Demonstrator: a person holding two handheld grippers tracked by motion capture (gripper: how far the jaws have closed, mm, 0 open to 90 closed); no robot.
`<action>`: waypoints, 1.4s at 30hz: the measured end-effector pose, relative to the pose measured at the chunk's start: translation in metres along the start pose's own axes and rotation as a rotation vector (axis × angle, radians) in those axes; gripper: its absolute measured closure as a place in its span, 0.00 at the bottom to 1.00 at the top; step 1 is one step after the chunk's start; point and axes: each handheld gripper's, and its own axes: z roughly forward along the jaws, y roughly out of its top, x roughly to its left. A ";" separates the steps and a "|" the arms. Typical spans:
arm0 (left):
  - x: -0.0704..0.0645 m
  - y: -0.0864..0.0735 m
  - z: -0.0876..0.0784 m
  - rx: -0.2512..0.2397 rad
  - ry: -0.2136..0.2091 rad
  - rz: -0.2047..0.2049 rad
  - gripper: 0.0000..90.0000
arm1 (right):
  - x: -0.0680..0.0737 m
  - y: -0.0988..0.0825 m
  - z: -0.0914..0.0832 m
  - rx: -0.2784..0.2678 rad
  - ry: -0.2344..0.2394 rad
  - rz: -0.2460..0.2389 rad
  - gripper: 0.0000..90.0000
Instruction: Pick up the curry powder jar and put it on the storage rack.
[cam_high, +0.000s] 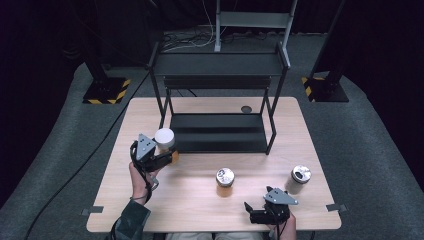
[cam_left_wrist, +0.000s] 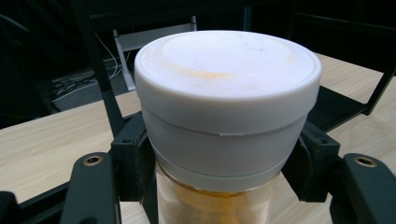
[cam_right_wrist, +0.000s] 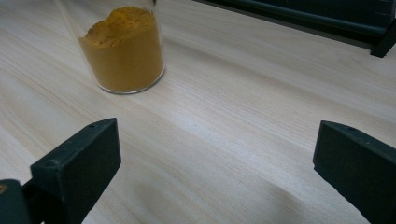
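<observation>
Jar held: white-lidded jar (cam_left_wrist: 227, 116) upright at the left of the tabletop (cam_high: 195, 205), just in front of the rack's front left leg
Left tool (cam_high: 170, 158): pinching the jar on its clear body just under the lid, one pad on each side
Right tool (cam_high: 250, 212): spread wide, nothing between the jaws, low at the near right edge
Around: black metal rack (cam_high: 220, 131) at mid back, lower shelf bare; silver-capped jar (cam_high: 225, 182) mid tabletop; pale jar (cam_high: 299, 180) at right, well apart
In the way: rack leg close behind the held jar
Materials: lid smooth white plastic, round, faint orange smear on top; body clear, orange-yellow powder inside; tabletop pale wood grain; tool jaws matte black, blocky
</observation>
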 end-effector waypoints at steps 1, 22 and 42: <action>0.000 0.000 0.001 0.001 -0.001 0.001 0.39 | 0.000 0.000 0.000 -0.001 0.000 0.000 0.00; -0.003 0.015 0.018 0.004 -0.005 0.021 0.39 | 0.000 -0.001 0.000 -0.006 0.003 -0.001 0.00; 0.000 0.023 0.035 0.017 -0.008 0.016 0.39 | 0.000 -0.001 0.000 -0.007 0.002 0.000 0.00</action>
